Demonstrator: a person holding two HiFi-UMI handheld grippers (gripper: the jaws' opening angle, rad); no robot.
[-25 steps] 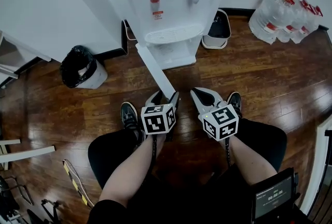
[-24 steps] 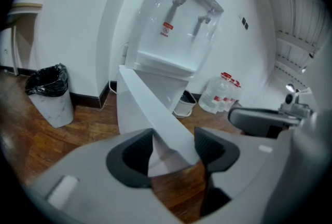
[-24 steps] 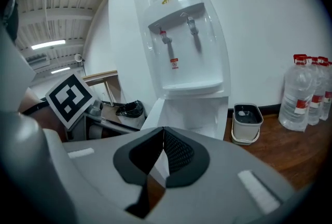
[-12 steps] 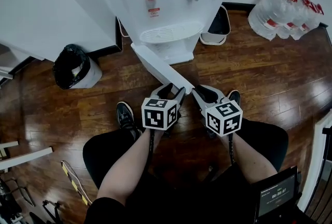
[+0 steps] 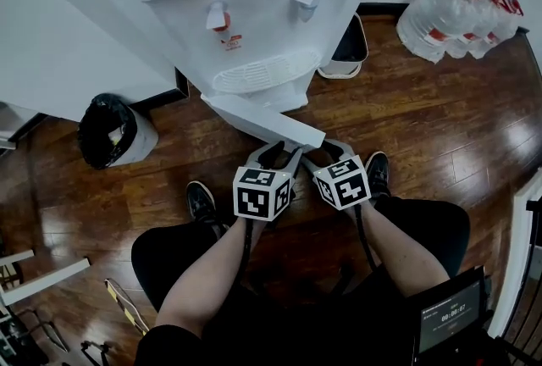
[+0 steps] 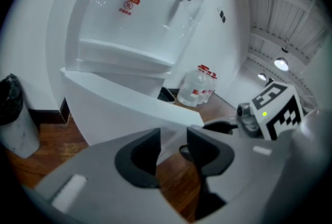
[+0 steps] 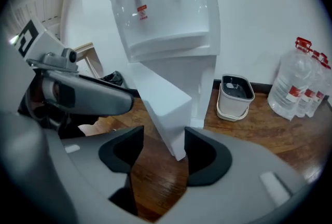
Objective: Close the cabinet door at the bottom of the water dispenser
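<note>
Head view: opening fingers [image 5: 331, 154] astride door [image 5: 261, 119]

You stand on a glossy dark brown wood-plank floor [image 5: 440, 119]. Plain white walls [image 5: 38, 51] meet it at a black baseboard strip [image 5: 385, 8]. On your left, a round bin lined with a black bag [image 5: 107, 129] stands by the wall. Ahead is a small white bin with a dark inside [image 5: 349, 47]. Clear plastic water jugs with red caps [image 5: 449, 13] cluster far right. A bright ceiling lamp [image 6: 281, 64] is lit overhead.
</note>
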